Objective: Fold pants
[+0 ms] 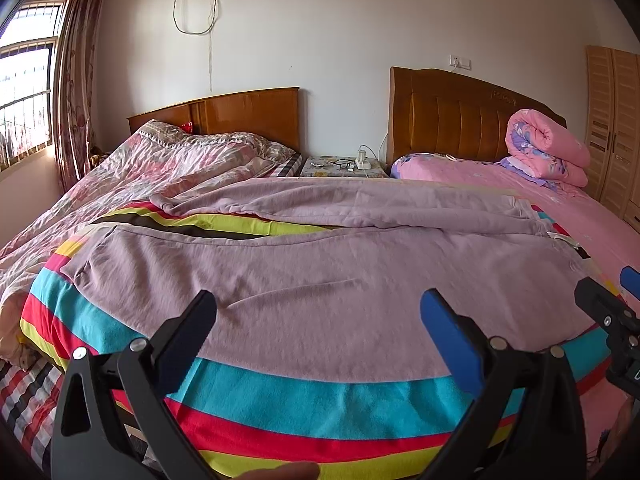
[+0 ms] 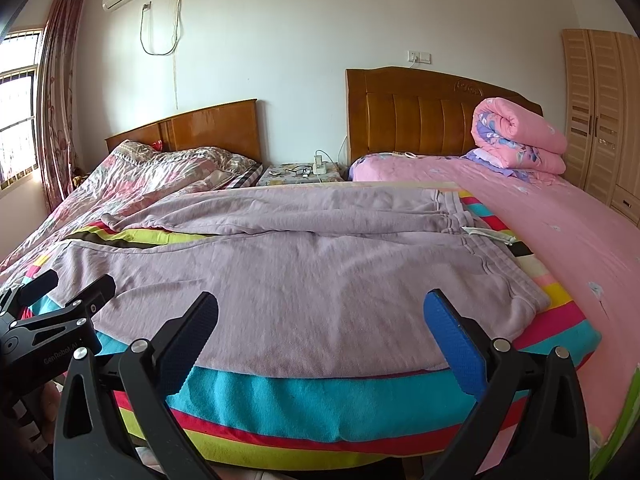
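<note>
While spread flat — pants (image 2: 304,280), grippers (image 2: 320,320) agape

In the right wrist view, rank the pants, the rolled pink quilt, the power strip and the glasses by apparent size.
1. pants
2. rolled pink quilt
3. power strip and glasses: both tiny on the far nightstand, too alike to rank.
The pants lie nearest the camera, which exaggerates them.

Lilac pants on a rainbow-striped blanket

The pants (image 2: 304,264) are plain dusty lilac; the blanket (image 2: 280,408) under them is striped turquoise, red, lime-yellow, pink and dark brown. At 2 o'clock the sheet (image 2: 560,232) is pink with small pale flowers, and the rolled quilt (image 2: 516,136) pink with purple floral. At 10 o'clock the bedspread (image 2: 132,176) is pink-and-grey patterned. Both headboards (image 2: 416,120) are honey-brown wood. The gripper fingers (image 2: 456,340) are black with blue pads.
</note>
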Motion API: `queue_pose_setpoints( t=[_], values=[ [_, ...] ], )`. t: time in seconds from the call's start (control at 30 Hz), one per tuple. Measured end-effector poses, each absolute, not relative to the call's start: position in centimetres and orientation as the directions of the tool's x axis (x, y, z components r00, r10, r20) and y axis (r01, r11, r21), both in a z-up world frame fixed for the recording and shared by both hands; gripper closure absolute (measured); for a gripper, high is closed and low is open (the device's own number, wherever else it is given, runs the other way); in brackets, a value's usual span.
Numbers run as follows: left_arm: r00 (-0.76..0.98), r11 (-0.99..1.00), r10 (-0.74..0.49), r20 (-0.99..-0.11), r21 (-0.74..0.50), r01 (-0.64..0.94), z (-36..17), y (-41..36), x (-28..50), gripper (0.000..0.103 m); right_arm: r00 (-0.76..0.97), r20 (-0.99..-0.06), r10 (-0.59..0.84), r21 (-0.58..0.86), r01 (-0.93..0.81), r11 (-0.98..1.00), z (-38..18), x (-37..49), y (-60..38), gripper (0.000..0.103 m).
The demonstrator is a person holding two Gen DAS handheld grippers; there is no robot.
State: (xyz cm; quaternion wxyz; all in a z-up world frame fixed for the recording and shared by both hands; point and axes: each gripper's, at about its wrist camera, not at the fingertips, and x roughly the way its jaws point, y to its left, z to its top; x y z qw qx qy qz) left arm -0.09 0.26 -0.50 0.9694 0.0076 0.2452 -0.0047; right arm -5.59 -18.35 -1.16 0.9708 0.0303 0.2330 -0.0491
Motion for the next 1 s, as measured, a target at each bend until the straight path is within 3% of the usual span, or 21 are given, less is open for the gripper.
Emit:
queue_pose_setpoints(
  t=[1.0],
  values=[
    [0.876,1.000,-0.006,-0.481,0.013,0.015,-0.90,0.09,-0.27,0.001,0.876,-0.478,-0.073,0.046,0.108,0.993,-1.66,-5.55,-18.27,0.004]
  ],
)
